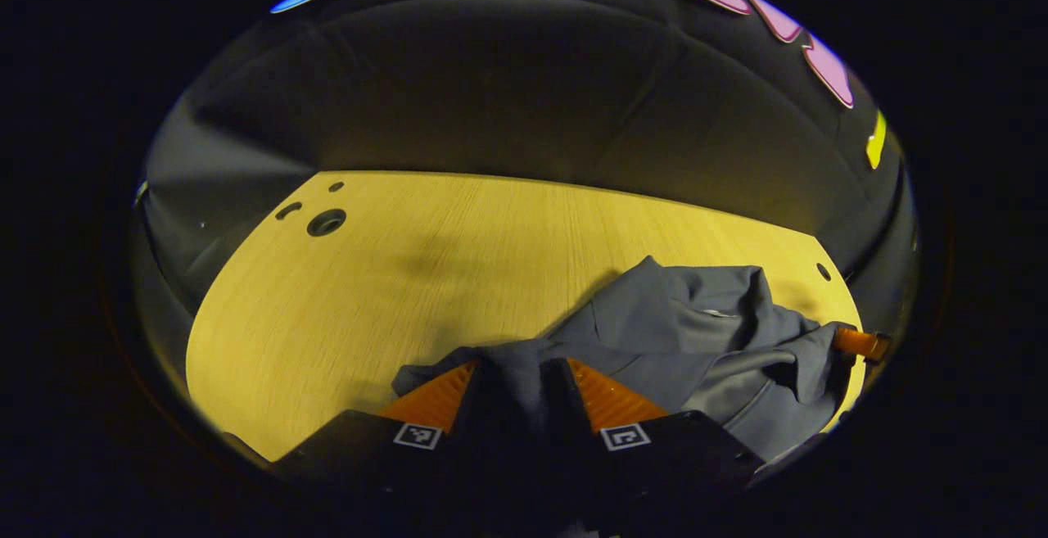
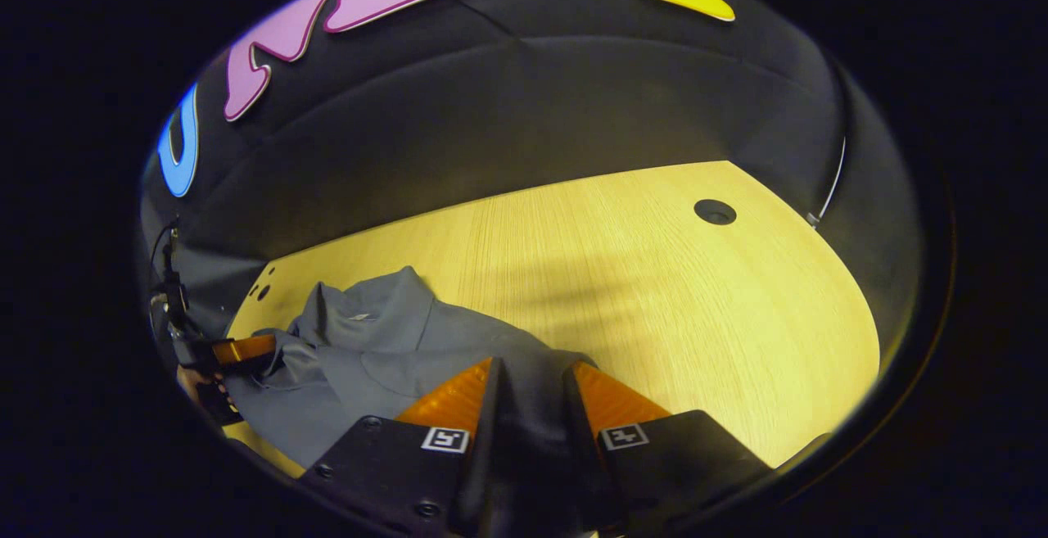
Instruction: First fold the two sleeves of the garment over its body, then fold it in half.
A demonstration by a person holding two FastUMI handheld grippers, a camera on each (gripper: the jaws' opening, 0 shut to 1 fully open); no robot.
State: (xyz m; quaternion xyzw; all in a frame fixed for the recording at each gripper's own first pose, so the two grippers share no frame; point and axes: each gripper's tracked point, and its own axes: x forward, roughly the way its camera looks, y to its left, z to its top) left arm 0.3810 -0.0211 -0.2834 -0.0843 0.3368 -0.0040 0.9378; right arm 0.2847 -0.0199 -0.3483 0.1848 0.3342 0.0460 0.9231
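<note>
A grey collared garment (image 1: 696, 333) lies bunched on the wooden table (image 1: 368, 292). In the left gripper view, my left gripper (image 1: 521, 366) is shut on a fold of the grey cloth, which rises between its two fingers. The right gripper (image 1: 860, 343) shows at the garment's far right edge. In the right gripper view, the garment (image 2: 368, 341) spreads to the left with its collar up. My right gripper (image 2: 532, 364) is shut on another edge of it. The left gripper (image 2: 237, 350) and a hand (image 2: 192, 382) sit at the cloth's far left.
The table has a round cable hole (image 1: 326, 222) near its back left corner and another hole (image 2: 715, 211) near the back right. Bare wood (image 2: 696, 317) stretches behind the garment up to the black cloth wall (image 1: 491, 88).
</note>
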